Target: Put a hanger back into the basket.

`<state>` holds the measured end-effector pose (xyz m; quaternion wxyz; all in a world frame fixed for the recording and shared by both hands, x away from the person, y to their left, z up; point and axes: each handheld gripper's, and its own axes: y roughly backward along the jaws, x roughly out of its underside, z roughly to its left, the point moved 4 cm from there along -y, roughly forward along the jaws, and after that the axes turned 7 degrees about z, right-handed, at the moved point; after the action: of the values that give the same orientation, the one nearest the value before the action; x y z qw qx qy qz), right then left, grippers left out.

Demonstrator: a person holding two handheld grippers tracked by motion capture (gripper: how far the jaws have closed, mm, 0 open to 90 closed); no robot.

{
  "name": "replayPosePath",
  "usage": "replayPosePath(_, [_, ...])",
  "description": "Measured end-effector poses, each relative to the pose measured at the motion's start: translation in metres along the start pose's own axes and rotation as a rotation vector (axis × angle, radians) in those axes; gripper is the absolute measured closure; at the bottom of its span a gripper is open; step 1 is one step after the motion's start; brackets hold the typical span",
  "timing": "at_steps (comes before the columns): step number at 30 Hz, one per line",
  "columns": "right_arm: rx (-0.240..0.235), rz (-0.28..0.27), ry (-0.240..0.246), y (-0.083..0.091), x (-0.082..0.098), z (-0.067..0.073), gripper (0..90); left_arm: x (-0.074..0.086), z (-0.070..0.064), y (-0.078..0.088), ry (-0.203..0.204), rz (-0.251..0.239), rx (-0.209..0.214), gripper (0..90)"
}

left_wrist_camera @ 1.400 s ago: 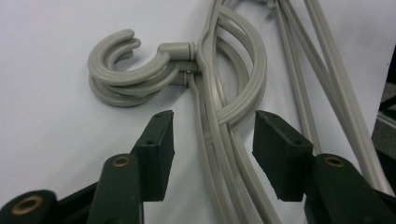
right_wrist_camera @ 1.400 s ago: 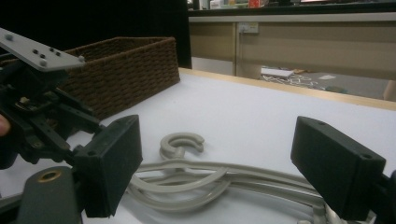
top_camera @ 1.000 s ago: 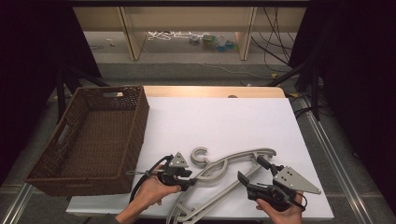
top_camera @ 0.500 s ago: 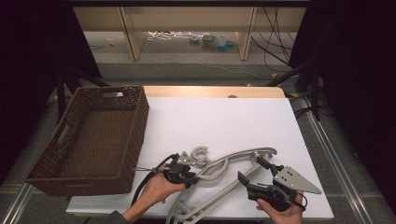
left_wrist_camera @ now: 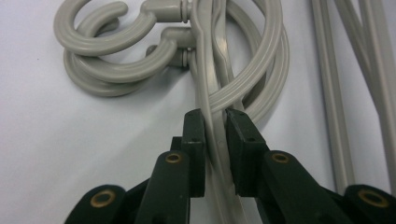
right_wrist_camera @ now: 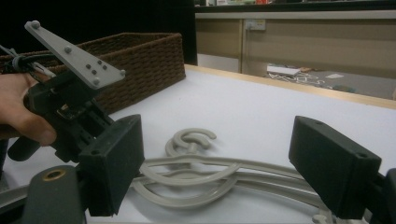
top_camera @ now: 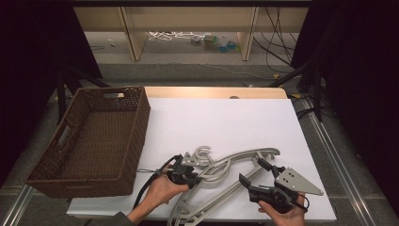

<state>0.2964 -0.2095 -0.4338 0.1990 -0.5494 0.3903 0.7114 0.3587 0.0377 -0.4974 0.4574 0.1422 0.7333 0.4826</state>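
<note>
Several grey plastic hangers lie stacked on the white table, hooks pointing away from me. My left gripper sits at the necks just below the hooks. Its jaws have just been closing and now pinch the curved arm of a hanger between the pads, as the left gripper shows in its own view. My right gripper rests low at the hangers' right side, open, with the hangers lying ahead between its wide-set pads.
A brown wicker basket stands on the table's left side, close to my left hand. The left gripper's grey plate and the hand holding it appear in the right gripper view. Shelving and cables lie beyond the table.
My left gripper has slid slightly right onto the hanger necks and its jaws have closed on a hanger arm. The right gripper has stayed put.
</note>
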Motion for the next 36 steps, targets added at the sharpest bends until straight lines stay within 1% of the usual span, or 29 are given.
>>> replayPosePath(1, [0.000,0.000,0.000,0.000,0.000,0.000,18.9,0.000,0.001,0.001,-0.008,-0.002,0.000,78.7])
replayPosePath(2, [0.001,-0.002,0.002,0.000,0.000,0.000,18.9,0.001,0.001,0.001,0.007,-0.011,0.002,78.9])
replayPosePath(3, [0.000,0.000,0.000,0.000,0.000,0.000,18.9,-0.001,0.000,-0.001,0.043,-0.049,0.016,79.7])
replayPosePath(5, [0.006,0.004,0.001,0.001,0.000,-0.001,18.9,0.000,0.000,0.000,0.072,-0.067,0.028,80.3])
replayPosePath(7, [0.017,0.007,0.004,0.002,0.000,-0.001,18.9,0.000,-0.001,0.000,0.091,-0.080,0.028,80.4])
replayPosePath(8, [0.016,0.008,0.006,0.002,0.000,-0.002,18.9,-0.001,-0.001,0.001,0.088,-0.085,0.024,80.7])
replayPosePath(9, [0.016,0.008,0.006,0.002,0.000,-0.002,18.9,-0.001,-0.001,0.001,0.098,-0.090,0.036,80.7])
replayPosePath(10, [0.016,-0.001,0.021,0.001,-0.001,-0.003,18.9,-0.001,0.000,0.002,0.106,-0.097,0.044,81.0])
replayPosePath(12, [0.014,-0.006,0.025,0.001,-0.001,-0.003,18.9,-0.002,0.000,0.003,0.112,-0.111,0.046,81.2])
replayPosePath(13, [0.012,-0.008,0.027,0.001,-0.001,-0.002,18.9,-0.002,0.000,0.004,0.107,-0.110,0.049,81.4])
replayPosePath(14, [0.009,-0.004,0.028,0.001,-0.001,-0.002,18.9,-0.003,-0.001,0.005,0.111,-0.128,0.052,81.6])
replayPosePath(15, [0.009,-0.004,0.028,0.001,-0.001,-0.002,18.9,-0.003,-0.001,0.005,0.111,-0.128,0.052,81.6])
replayPosePath(16, [0.003,-0.007,0.023,0.002,-0.002,-0.001,18.9,-0.003,-0.001,0.005,0.118,-0.136,0.042,81.7])
replayPosePath(17, [0.003,-0.007,0.023,0.002,-0.002,-0.001,18.9,-0.003,-0.001,0.007,0.114,-0.134,0.055,81.7])
replayPosePath(18, [0.004,-0.009,0.023,0.002,-0.002,-0.001,18.9,-0.004,-0.001,0.008,0.133,-0.151,0.060,81.7])
replayPosePath(19, [-0.002,-0.003,0.025,0.003,-0.002,0.000,18.9,-0.004,-0.001,0.009,0.125,-0.149,0.058,81.7])
replayPosePath(20, [-0.006,-0.009,0.034,0.003,-0.003,0.000,18.9,-0.004,-0.002,0.010,0.133,-0.160,0.066,81.8])
replayPosePath(22, [-0.017,-0.031,0.027,0.002,-0.004,0.001,18.9,-0.005,-0.002,0.013,0.116,-0.159,0.069,81.8])
replayPosePath(23, [-0.022,-0.045,0.033,0.002,-0.005,0.001,18.8,-0.007,-0.003,0.014,0.141,-0.181,0.074,81.8])
replayPosePath(24, [-0.022,-0.045,0.033,0.002,-0.005,0.001,18.8,-0.007,-0.003,0.014,0.141,-0.181,0.074,81.8])
replayPosePath(25, [-0.004,-0.039,0.025,0.004,-0.005,0.001,18.8,-0.007,-0.003,0.016,0.144,-0.188,0.072,81.8])
replayPosePath(26, [-0.007,-0.044,0.024,0.004,-0.005,0.001,18.8,-0.007,-0.002,0.017,0.142,-0.189,0.069,81.8])
replayPosePath(29, [-0.017,-0.040,0.023,0.004,-0.005,0.002,18.8,-0.008,0.001,0.023,0.158,-0.209,0.067,81.8])
replayPosePath(30, [-0.018,-0.039,0.045,0.005,-0.005,0.001,18.8,-0.009,0.004,0.027,0.163,-0.220,0.065,81.8])
replayPosePath(32, [-0.022,-0.045,0.042,0.005,-0.006,0.002,18.7,-0.009,0.005,0.030,0.163,-0.227,0.055,81.8])
replayPosePath(33, [-0.014,-0.028,0.034,0.006,-0.005,0.003,18.7,-0.010,0.007,0.032,0.162,-0.234,0.048,81.8])
replayPosePath(34, [-0.026,-0.049,0.042,0.004,-0.006,0.004,18.7,-0.011,0.011,0.037,0.162,-0.239,0.042,81.9])
replayPosePath(35, [-0.028,-0.056,0.047,0.003,-0.006,0.004,18.7,-0.011,0.013,0.040,0.175,-0.251,0.041,81.9])
replayPosePath(36, [-0.028,-0.056,0.047,0.003,-0.006,0.004,18.7,-0.011,0.013,0.040,0.175,-0.251,0.041,81.9])
